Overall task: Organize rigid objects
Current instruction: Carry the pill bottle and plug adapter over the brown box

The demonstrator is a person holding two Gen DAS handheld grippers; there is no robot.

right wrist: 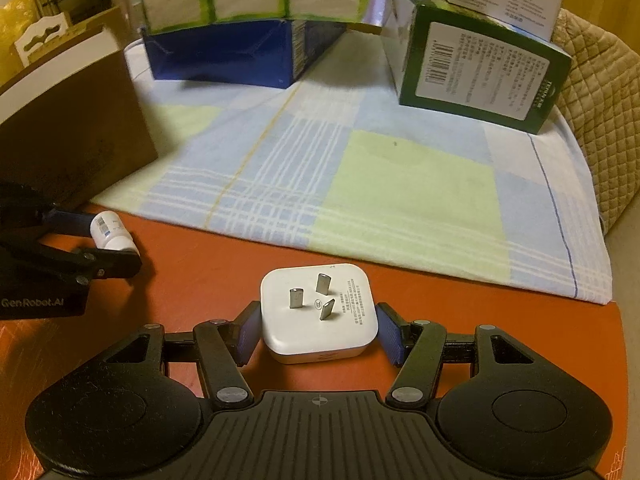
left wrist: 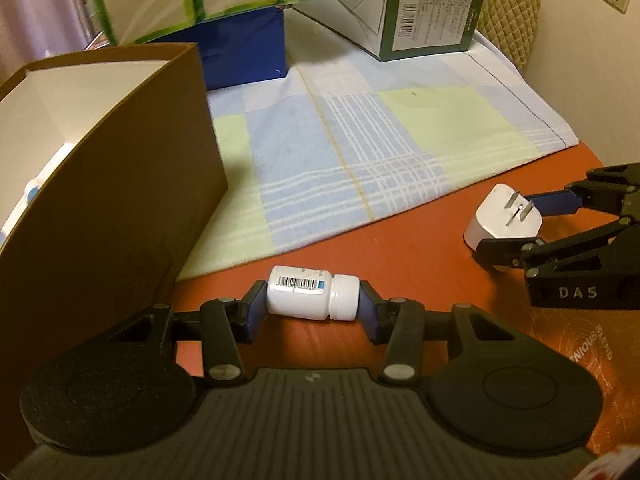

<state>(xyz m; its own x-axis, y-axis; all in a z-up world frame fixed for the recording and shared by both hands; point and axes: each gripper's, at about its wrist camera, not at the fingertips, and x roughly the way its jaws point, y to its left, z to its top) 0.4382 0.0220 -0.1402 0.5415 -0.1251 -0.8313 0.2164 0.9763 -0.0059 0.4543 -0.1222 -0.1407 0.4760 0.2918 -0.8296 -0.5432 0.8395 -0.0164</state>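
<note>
A small white pill bottle (left wrist: 304,292) with a barcode label lies on its side on the orange table (left wrist: 408,252). My left gripper (left wrist: 312,310) is shut on it, one blue pad on its base and the other on its cap. In the right wrist view the same bottle (right wrist: 110,232) sits between the left gripper's fingers (right wrist: 108,240). A white three-prong charger plug (right wrist: 320,312) rests prongs up, and my right gripper (right wrist: 318,334) is shut on its two sides. The left wrist view shows that plug (left wrist: 492,220) at the right, in the right gripper (left wrist: 508,228).
An open brown cardboard box (left wrist: 120,200) stands close on the left. A checked blue and green cloth (left wrist: 360,140) covers the far table. On it stand a blue box (left wrist: 240,52) and a green carton (left wrist: 424,16). A quilted cushion (left wrist: 508,8) is behind.
</note>
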